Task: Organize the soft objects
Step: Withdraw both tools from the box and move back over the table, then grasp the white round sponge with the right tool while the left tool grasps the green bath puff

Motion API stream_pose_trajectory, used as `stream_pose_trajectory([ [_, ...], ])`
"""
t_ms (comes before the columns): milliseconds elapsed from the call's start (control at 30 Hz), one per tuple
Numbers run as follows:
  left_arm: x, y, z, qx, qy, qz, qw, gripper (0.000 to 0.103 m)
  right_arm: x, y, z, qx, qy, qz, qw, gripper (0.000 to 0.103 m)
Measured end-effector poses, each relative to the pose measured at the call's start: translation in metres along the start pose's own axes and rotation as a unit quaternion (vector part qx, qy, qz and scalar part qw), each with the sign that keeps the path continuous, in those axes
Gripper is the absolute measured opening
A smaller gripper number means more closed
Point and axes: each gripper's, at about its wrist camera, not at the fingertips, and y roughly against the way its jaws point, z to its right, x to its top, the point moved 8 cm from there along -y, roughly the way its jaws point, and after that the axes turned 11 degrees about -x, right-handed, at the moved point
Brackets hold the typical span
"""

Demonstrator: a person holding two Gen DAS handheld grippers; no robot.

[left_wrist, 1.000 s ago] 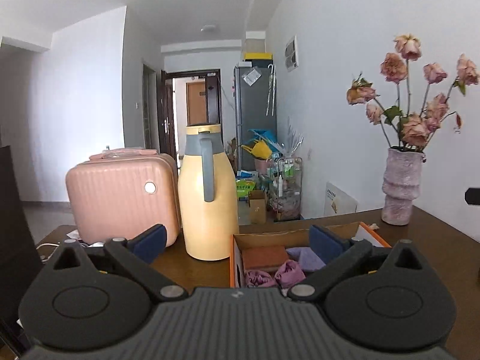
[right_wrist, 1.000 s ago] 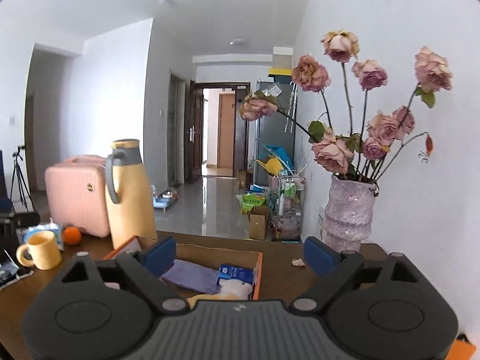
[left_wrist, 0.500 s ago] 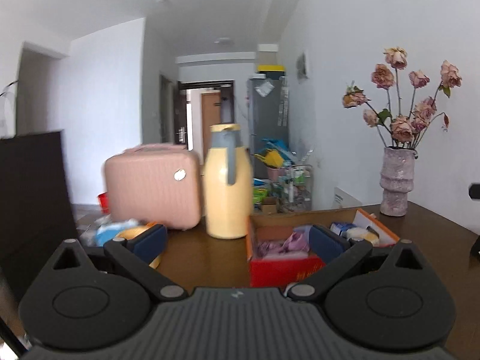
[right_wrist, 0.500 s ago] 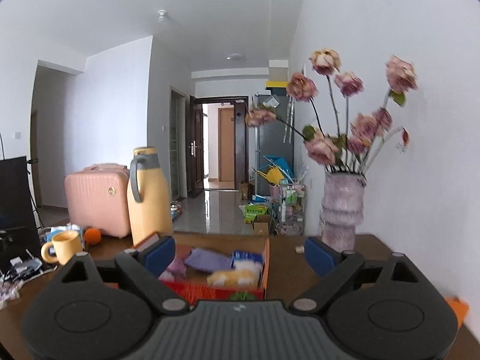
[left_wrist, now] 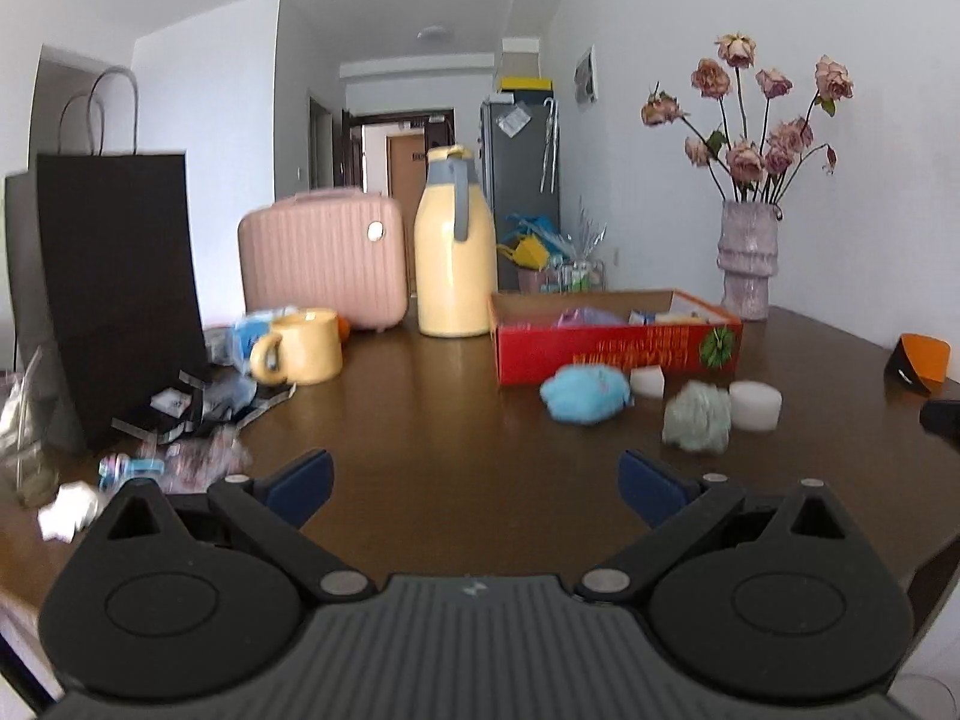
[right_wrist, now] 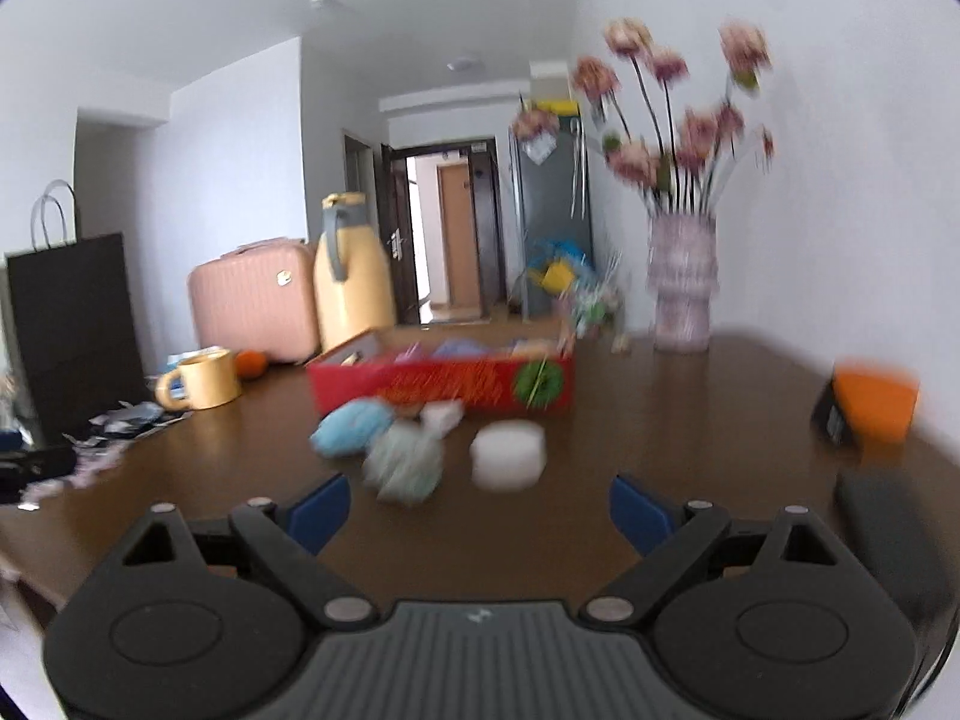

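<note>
A red cardboard box [left_wrist: 618, 343] [right_wrist: 444, 385] with soft items inside stands mid-table. In front of it lie a light blue plush [left_wrist: 585, 393] [right_wrist: 353, 427], a grey-green fluffy ball [left_wrist: 697, 418] [right_wrist: 403, 463], a white round sponge [left_wrist: 755, 405] [right_wrist: 509, 455] and a smaller white piece [left_wrist: 648, 382] [right_wrist: 443, 417]. My left gripper [left_wrist: 474, 485] is open and empty, back from these items. My right gripper [right_wrist: 479, 510] is open and empty too, just short of the fluffy ball and the round sponge.
A yellow jug [left_wrist: 456, 264], a pink case [left_wrist: 321, 258], a yellow mug [left_wrist: 300, 347], a black paper bag [left_wrist: 114, 294] and scattered wrappers [left_wrist: 180, 420] fill the left side. A vase of dried roses [left_wrist: 747, 258] stands at the back right. An orange and black object [right_wrist: 867, 414] sits at the right edge.
Both grippers have pulled back from above the box and dropped lower, so the loose soft items on the table in front of it now show. Both stay open.
</note>
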Motion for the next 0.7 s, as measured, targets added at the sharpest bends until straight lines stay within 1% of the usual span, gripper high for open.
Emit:
stream_pose_trajectory([
  [67,-0.009,0.003,-0.004,-0.003,0.016,-0.014,0.9998,0.103,-0.014,0.003,-0.001,0.009,-0.021,-0.019,1.0,0.094],
  [133,-0.013,0.0,-0.007,-0.004,0.024,-0.028,0.9993,0.103,-0.02,0.003,-0.002,-0.001,-0.02,-0.02,1.0,0.094],
  [233,-0.011,-0.005,-0.007,0.0,0.02,-0.025,0.9995,0.103,-0.02,0.001,-0.004,-0.014,-0.008,-0.017,1.0,0.093],
  [400,-0.009,-0.022,-0.002,-0.013,0.027,-0.03,0.9991,0.103,-0.015,-0.012,0.002,-0.024,-0.014,-0.017,0.999,0.093],
  [500,-0.01,-0.042,0.009,-0.031,0.027,-0.045,0.9982,0.103,-0.012,-0.027,0.008,-0.033,-0.016,-0.027,0.999,0.093],
  [633,-0.005,-0.078,0.034,-0.064,-0.006,-0.049,0.9967,0.103,-0.004,-0.054,0.013,-0.044,-0.004,-0.038,0.998,0.092],
  [700,0.0,-0.101,0.048,-0.086,-0.009,-0.052,0.9949,0.103,0.003,-0.068,0.016,-0.045,-0.001,-0.04,0.998,0.092],
])
